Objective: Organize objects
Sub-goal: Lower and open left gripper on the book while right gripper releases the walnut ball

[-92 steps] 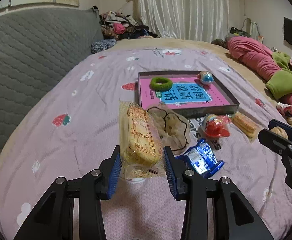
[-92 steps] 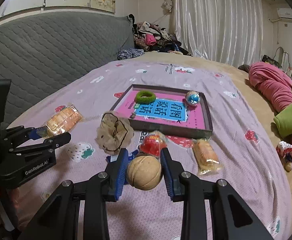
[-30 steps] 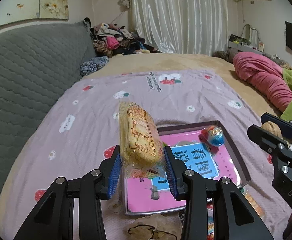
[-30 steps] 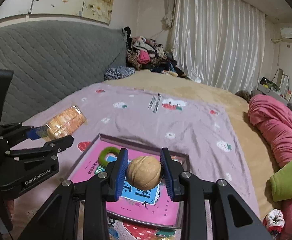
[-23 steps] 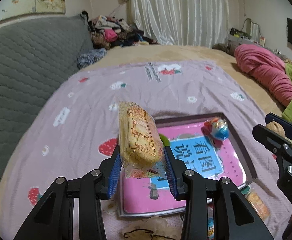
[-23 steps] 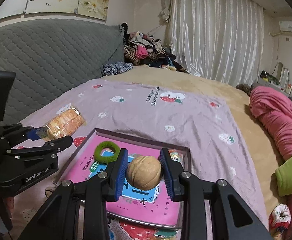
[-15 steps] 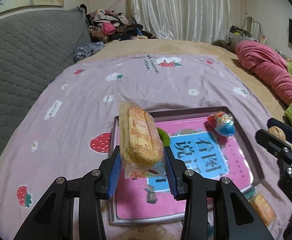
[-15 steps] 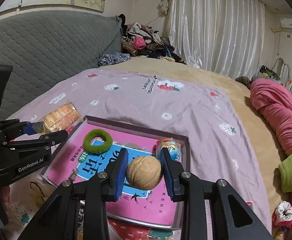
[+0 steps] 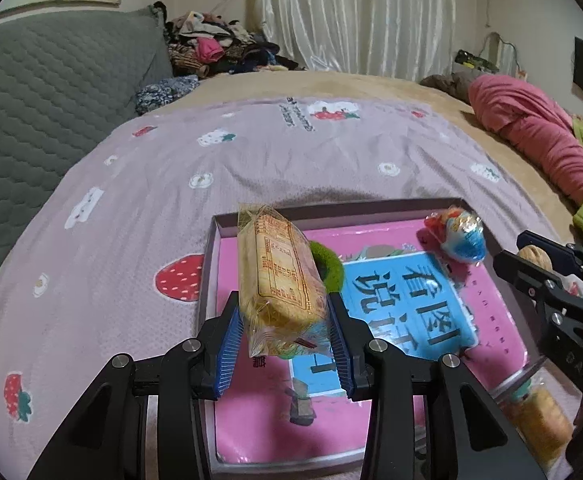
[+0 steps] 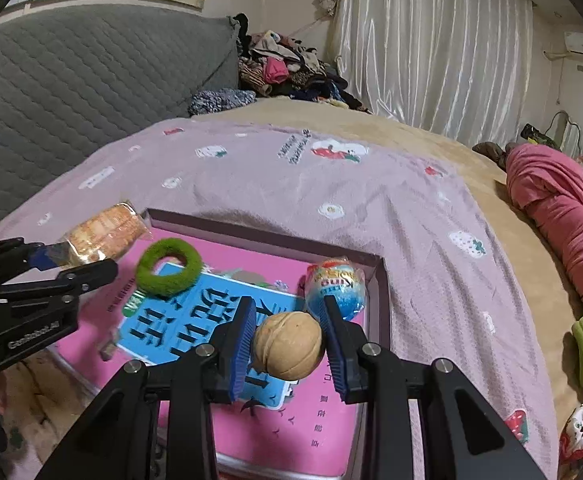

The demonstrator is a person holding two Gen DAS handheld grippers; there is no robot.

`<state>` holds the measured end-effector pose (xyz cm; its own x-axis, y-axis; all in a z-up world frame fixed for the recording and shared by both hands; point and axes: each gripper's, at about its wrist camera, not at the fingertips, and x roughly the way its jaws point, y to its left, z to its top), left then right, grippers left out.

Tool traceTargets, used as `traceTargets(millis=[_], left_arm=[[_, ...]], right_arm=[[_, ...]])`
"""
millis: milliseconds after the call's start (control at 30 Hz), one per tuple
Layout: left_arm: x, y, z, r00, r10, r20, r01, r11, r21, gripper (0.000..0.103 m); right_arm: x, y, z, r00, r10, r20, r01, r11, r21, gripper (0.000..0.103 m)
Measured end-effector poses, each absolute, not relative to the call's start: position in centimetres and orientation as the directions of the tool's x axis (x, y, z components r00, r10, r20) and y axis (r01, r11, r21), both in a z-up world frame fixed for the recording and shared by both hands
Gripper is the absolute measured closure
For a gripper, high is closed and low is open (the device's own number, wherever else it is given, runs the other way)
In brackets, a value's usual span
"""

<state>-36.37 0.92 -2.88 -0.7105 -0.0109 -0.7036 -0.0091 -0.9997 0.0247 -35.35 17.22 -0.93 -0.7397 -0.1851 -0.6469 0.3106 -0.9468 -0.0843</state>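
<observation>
While both grippers hang over the tray (image 9: 379,205), each is clamped on its load: the left gripper (image 9: 285,334) pinches a wrapped biscuit pack (image 9: 279,276) by its lower end, upright, above the tray's near-left corner, and the right gripper (image 10: 287,346) squeezes a walnut (image 10: 287,345) above the tray's right side, just in front of the foil egg (image 10: 336,285).

The walnut is the likelier trouble, I judge: round and hard, it could roll on release, knock the egg or run to the rim (the wall looks low). A drop from height would make that worse.

The pack's film is slippery and only its end is held, so it may tip as it lands and fall across the green ring (image 10: 169,262) or against the tray's left wall.

Both grippers work close together, so they could clash.
</observation>
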Motion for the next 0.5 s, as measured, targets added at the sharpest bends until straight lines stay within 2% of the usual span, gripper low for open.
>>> traceTargets(millis=[500], left_arm=[[-38.1, 0.3, -6.5, -0.635, -0.008, -0.772, -0.009, -1.000, 0.017, 0.061]], right_arm=[[-37.7, 18.3, -4.3, -0.677, -0.102, -0.729, 0.273, -0.955, -0.120, 0.069]])
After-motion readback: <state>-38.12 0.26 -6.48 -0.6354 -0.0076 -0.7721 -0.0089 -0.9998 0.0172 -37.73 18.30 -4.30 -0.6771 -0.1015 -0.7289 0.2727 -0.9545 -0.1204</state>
